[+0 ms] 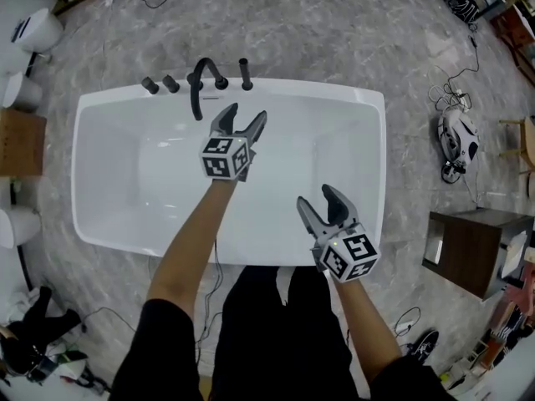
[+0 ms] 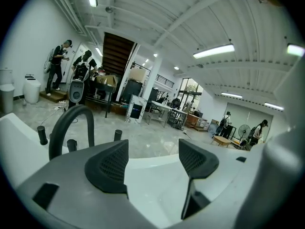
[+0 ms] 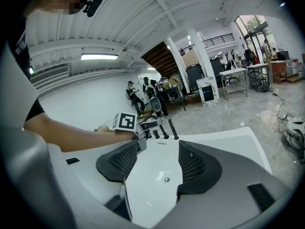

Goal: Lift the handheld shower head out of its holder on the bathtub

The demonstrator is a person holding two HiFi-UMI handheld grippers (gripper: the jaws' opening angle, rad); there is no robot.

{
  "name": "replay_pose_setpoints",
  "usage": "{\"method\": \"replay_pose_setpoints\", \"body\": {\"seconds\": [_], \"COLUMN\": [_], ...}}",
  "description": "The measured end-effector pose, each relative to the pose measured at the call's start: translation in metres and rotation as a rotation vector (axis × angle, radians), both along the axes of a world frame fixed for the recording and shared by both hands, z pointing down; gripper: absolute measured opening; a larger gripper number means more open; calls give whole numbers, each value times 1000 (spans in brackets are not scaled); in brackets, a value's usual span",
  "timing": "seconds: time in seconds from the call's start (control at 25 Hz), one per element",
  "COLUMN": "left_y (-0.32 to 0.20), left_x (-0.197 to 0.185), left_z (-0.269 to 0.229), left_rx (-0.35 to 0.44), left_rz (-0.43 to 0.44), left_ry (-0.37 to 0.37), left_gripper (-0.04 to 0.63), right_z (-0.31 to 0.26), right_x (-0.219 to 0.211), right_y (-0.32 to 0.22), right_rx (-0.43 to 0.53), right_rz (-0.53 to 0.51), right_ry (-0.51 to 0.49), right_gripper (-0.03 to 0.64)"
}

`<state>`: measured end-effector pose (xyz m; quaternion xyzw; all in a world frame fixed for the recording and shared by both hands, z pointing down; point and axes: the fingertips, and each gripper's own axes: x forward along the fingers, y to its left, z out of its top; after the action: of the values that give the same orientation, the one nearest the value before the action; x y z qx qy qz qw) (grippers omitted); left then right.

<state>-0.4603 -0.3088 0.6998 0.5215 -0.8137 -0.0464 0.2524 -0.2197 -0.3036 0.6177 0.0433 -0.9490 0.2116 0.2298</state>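
The handheld shower head [image 1: 245, 73] is a slim black rod standing upright in its holder on the far rim of the white bathtub [image 1: 368, 107]. It shows as a short black post [image 2: 117, 135] in the left gripper view and as the tallest post [image 3: 172, 128] in the right gripper view. My left gripper [image 1: 242, 119] hovers over the tub just short of that rim, open and empty, with the shower head ahead of it. My right gripper [image 1: 318, 199] is open over the tub's near right part, holding nothing.
A black arched spout [image 1: 201, 86] and two black knobs [image 1: 150, 84] stand left of the shower head. A dark wooden cabinet [image 1: 468, 249] and a white device [image 1: 457, 136] with cables lie on the floor at the right. White fixtures [image 1: 38, 30] stand at the left.
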Motion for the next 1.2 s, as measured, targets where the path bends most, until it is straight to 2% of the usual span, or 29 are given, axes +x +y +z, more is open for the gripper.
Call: {"method": "replay_pose_setpoints", "body": {"seconds": [0.4, 0.76, 1.0, 1.2], "left_y": [-21, -30, -40, -49], "left_x": [-33, -75, -91, -111], "left_z": [37, 66, 95, 106], "left_rx": [-13, -17, -9, -24], "left_rz": [-4, -11, -52, -57], "left_ry": [-10, -41, 27, -56], "left_gripper": [305, 305, 305, 305], "right_z": [21, 50, 67, 81], "right_x": [-36, -48, -57, -61], "right_y": [-8, -4, 0, -1], "right_rx": [-5, -9, -2, 15], "right_rz": [8, -11, -59, -60], "right_ry": [-8, 1, -40, -39], "right_gripper": [238, 238, 238, 238]}}
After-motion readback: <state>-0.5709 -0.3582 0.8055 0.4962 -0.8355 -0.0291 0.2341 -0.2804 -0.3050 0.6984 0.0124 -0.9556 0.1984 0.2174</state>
